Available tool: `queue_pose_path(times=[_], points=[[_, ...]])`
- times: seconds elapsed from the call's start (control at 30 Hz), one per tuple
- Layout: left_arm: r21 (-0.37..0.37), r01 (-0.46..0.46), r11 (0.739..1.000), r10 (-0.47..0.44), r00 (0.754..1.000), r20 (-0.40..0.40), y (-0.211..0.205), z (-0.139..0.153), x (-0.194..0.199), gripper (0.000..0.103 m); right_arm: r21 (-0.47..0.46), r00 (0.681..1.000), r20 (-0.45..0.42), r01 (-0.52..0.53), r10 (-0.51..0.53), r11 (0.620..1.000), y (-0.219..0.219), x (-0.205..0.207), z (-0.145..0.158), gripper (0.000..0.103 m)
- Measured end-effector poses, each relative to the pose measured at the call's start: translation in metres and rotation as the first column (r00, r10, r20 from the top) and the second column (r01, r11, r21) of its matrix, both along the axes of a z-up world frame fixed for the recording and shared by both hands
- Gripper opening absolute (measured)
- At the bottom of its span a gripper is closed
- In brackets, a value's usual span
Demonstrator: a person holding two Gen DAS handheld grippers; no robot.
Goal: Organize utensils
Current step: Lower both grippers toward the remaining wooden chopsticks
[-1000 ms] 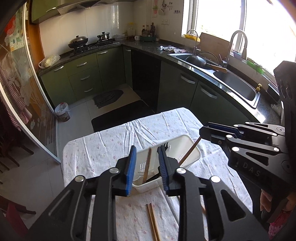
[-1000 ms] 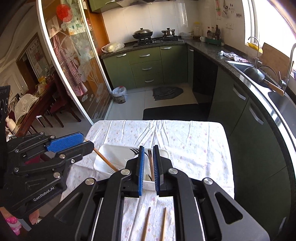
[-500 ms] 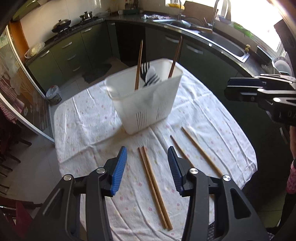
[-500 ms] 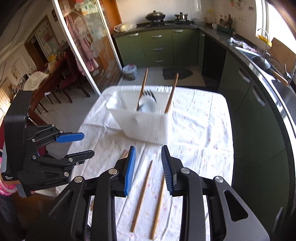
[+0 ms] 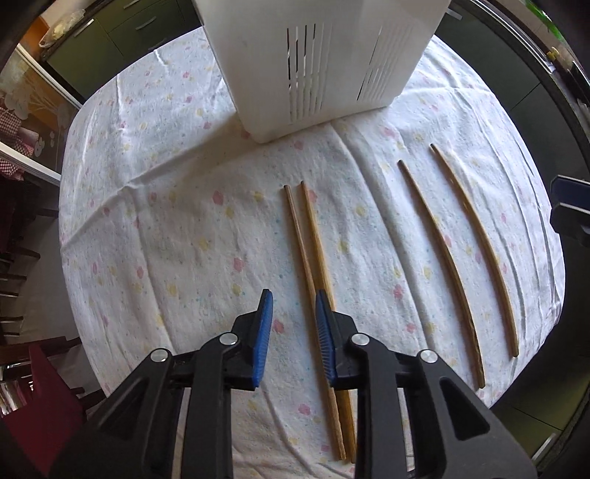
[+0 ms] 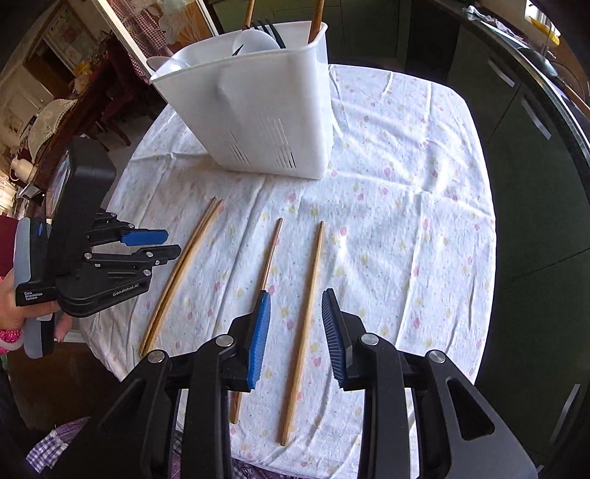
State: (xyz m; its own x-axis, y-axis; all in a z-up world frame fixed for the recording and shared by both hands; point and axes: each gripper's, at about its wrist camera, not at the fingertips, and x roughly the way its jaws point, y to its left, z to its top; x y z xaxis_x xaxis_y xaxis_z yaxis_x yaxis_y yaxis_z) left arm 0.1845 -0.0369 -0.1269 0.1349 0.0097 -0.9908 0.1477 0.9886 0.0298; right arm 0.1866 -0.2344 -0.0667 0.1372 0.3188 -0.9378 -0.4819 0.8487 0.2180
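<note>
- Left gripper (image 5: 293, 324): low over the floral tablecloth (image 5: 177, 235), jaws parted and grasping nothing; its right pad (image 5: 324, 339) overlaps the near half of a touching pair of wooden chopsticks (image 5: 309, 243), while the gap itself shows mostly bare cloth; seen from the right wrist, the same gripper (image 6: 167, 245) hovers just beside that pair (image 6: 180, 265)
- Right gripper (image 6: 297, 331): released, jaws wide, holding nothing; one single chopstick (image 6: 306, 320) lies lengthwise in the gap, and another chopstick (image 6: 267, 265) runs under its left pad (image 6: 260, 331)
- Loose chopsticks: four in all on the cloth; the two singles lie apart from each other, roughly parallel, well to the right of the pair in the left wrist view (image 5: 442, 254), (image 5: 479, 243)
- White plastic utensil caddy (image 6: 258, 110): upright on the cloth beyond the chopstick tips, slotted walls toward the cameras; holding two upright chopsticks (image 6: 317, 18), black forks (image 6: 269, 31) and white spoons (image 6: 254, 40)
- Beyond the table: dark green cabinets (image 6: 516, 95)
</note>
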Motion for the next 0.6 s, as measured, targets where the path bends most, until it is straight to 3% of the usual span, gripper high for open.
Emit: queue_pose_path(times=[0.6], points=[[0.016, 0.002, 1.000, -0.001, 0.999, -0.043, -0.016, -0.018, 0.027, 0.010, -0.060, 0.994, -0.092, -0.062, 0.057, 0.996, 0.038, 0.005, -0.038, 0.029]])
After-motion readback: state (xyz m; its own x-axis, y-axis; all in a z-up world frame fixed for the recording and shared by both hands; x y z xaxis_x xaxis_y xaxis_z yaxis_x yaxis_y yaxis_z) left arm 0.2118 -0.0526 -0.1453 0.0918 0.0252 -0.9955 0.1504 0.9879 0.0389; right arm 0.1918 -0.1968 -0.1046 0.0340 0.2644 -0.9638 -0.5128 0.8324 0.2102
